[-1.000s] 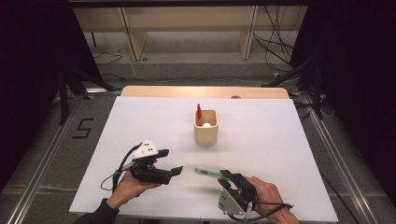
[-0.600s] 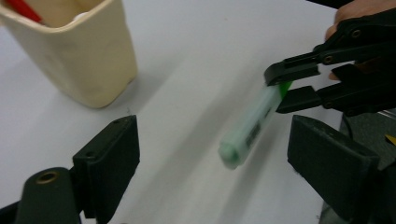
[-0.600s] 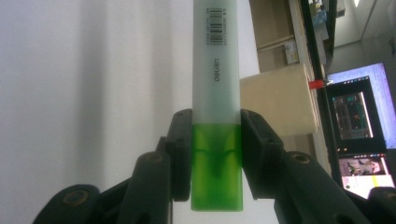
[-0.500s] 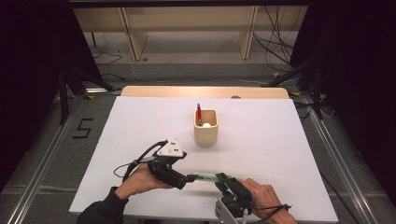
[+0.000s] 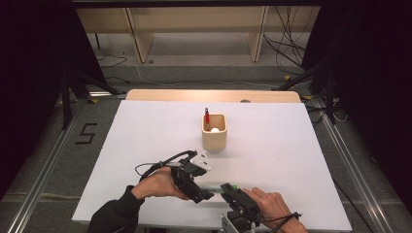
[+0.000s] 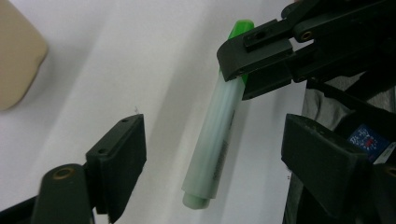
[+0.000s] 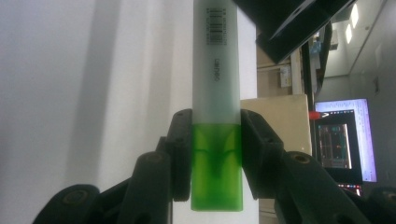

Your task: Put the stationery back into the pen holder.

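A green highlighter with a pale body and a green cap is held level over the white table. My right gripper is shut on its cap end. In the left gripper view the pale body lies between the two black jaws of my left gripper, which have just been closing. Clear gaps remain on both sides, so the pads do not touch it. From above, the left gripper meets the right gripper near the table's front edge, with the highlighter between them.
A beige square cup stands at mid-table with a red pen and a white ball in it. Cables trail from both grippers. Dark floor and metal rails flank the table.
The left hand has moved right across the front of the table to the highlighter, and its jaws now straddle the pale body. The right hand has stayed put with the highlighter.
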`<state>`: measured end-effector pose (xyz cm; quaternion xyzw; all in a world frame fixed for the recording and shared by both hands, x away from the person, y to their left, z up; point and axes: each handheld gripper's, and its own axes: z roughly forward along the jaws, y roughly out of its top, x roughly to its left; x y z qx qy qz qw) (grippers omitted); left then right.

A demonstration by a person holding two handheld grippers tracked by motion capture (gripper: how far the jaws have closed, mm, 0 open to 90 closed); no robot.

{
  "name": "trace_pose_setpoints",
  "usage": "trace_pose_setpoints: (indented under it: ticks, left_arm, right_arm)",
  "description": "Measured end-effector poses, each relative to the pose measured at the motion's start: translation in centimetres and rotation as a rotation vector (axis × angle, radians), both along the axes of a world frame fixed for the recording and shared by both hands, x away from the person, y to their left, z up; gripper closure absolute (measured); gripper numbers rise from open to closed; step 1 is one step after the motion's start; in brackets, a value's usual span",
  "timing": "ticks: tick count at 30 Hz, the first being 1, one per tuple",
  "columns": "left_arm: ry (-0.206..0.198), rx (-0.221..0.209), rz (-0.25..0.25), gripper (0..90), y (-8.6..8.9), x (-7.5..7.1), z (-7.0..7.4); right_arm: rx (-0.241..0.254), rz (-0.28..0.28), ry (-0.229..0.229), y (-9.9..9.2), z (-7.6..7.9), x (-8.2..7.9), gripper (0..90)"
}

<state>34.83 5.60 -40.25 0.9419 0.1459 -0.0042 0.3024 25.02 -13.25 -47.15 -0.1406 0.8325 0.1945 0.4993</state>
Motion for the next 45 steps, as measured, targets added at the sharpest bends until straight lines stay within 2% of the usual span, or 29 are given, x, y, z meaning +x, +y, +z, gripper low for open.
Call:
trace_pose_setpoints:
  ticks: [4,11,13,20,24,26,29,41,45]
  left_arm:
    - [0.032,0.034,-0.014,25.1,-0.6,0.5,-0.4]
    - [0.062,0.096,-0.065,28.4,-1.4,0.7,-0.3]
    - [0.075,0.098,-0.071,29.9,-1.6,0.9,-0.4]
    - [0.124,0.149,-0.138,38.5,-2.5,1.5,-0.8]
    - [0.137,0.174,-0.161,43.8,-3.1,1.7,-0.9]
    - [0.142,0.2,-0.178,46.2,-3.5,1.7,-1.0]
    - [0.161,0.203,-0.187,49.9,-3.8,1.9,-1.2]
    - [0.181,0.225,-0.205,63.3,-4.2,2.3,-1.7]
    - [0.189,0.237,-0.218,65.1,-4.3,2.3,-1.9]
  right_arm:
    - [-0.013,0.018,-0.005,0.1,-0.2,-0.1,67.5]
    - [-0.042,0.041,-0.028,0.2,-0.3,-0.3,67.4]
    - [-0.045,0.044,-0.028,0.3,-0.4,-0.4,67.4]
    - [-0.058,0.047,-0.035,0.4,-0.6,-0.5,67.4]
    - [-0.06,0.051,-0.039,0.5,-0.8,-0.7,67.4]
    - [-0.068,0.057,-0.04,0.5,-0.7,-0.7,67.4]
    - [-0.073,0.059,-0.046,0.5,-0.8,-0.7,67.5]
    - [-0.088,0.063,-0.049,0.6,-1.0,-0.8,67.4]
    - [-0.091,0.072,-0.057,0.6,-1.0,-0.7,67.4]
